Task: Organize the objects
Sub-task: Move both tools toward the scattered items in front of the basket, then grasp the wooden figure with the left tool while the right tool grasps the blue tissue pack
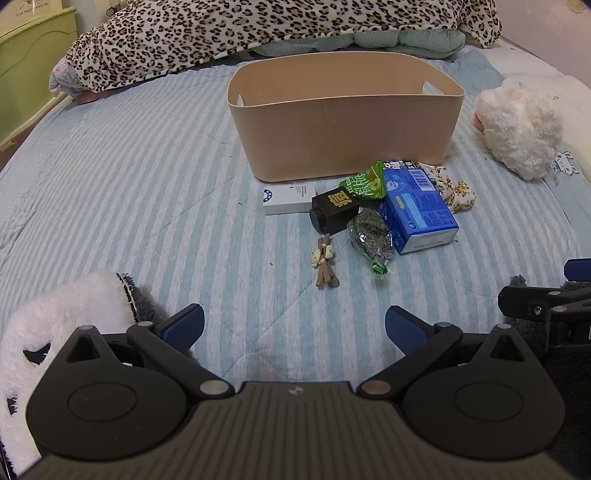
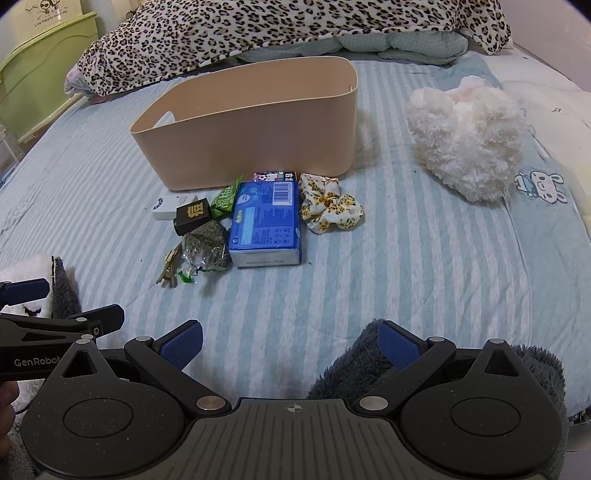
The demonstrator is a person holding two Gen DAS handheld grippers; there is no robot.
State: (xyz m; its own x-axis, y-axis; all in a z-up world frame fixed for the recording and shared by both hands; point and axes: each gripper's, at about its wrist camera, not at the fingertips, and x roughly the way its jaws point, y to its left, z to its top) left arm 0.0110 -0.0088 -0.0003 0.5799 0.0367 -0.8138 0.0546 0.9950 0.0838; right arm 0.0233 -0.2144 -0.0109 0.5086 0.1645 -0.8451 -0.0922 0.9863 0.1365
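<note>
- One beige bin stands upright on the striped bed, at about twelve o'clock from the left tongs.
- Just in front of the bin lies one cluster of small things, many touching: one white box, one black box, one green snack packet, one clear bag of dark bits, one blue tissue pack, one floral scrunchie and one wooden clip with a little bear on it.
- One patterned box peeks out behind the blue pack.
- One cream plush toy lies at two o'clock, well apart from the cluster.
- Left tongs are spread wide with nothing between them.
- Right tongs also gape apart, gripping nothing.
- Bare striped sheet lies between both tongs and the cluster; the leopard blanket borders the far side.
</note>
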